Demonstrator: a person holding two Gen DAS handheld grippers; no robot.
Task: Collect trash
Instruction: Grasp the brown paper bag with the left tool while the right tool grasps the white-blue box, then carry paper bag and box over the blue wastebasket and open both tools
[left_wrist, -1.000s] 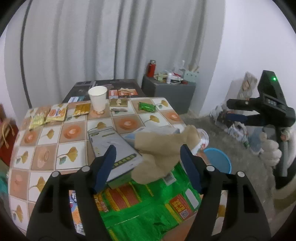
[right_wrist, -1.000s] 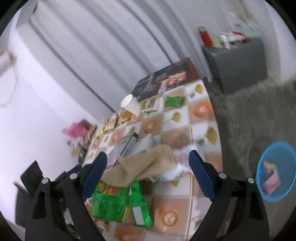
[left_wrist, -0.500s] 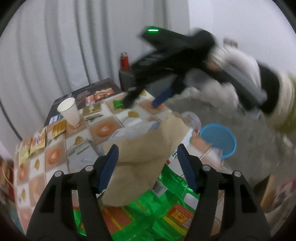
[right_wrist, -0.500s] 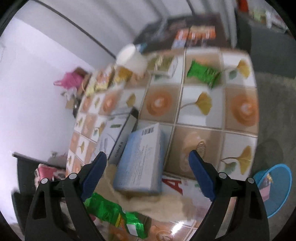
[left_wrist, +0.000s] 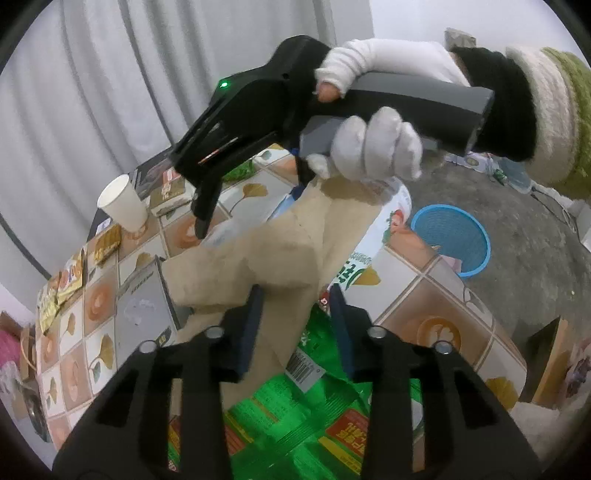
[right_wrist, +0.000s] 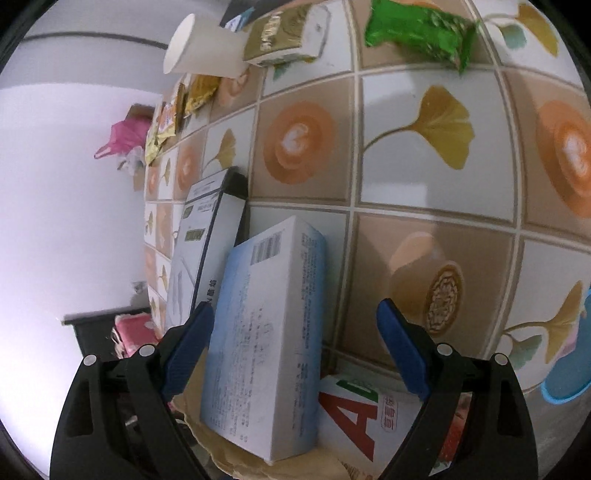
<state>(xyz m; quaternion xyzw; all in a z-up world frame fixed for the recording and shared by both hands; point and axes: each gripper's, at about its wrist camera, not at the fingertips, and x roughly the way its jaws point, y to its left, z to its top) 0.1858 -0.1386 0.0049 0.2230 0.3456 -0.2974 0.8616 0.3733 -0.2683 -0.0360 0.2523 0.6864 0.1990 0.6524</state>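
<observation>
Brown crumpled paper sits between the left gripper's fingers; a pale blue box lies ahead of the right gripper.

Brown paper (left_wrist: 266, 266) lies over the near part of the tiled table (left_wrist: 436, 295), and the left gripper (left_wrist: 295, 325) has narrowed onto its near fold, both blue pads close against it, though whether they actually pinch it cannot be told. Green snack wrappers (left_wrist: 295, 417) lie under the paper at the near edge, a grey carton (left_wrist: 142, 306) to its left. The right gripper (right_wrist: 295, 354), held by a white-gloved hand (left_wrist: 373, 144), is spread wide and holds nothing; the pale blue box (right_wrist: 266, 332) sits between its fingers, resting on the paper. A paper cup (right_wrist: 203, 46) and a green packet (right_wrist: 417, 31) lie far across the table. A blue basket (left_wrist: 452, 240) stands on the floor to the right.
</observation>
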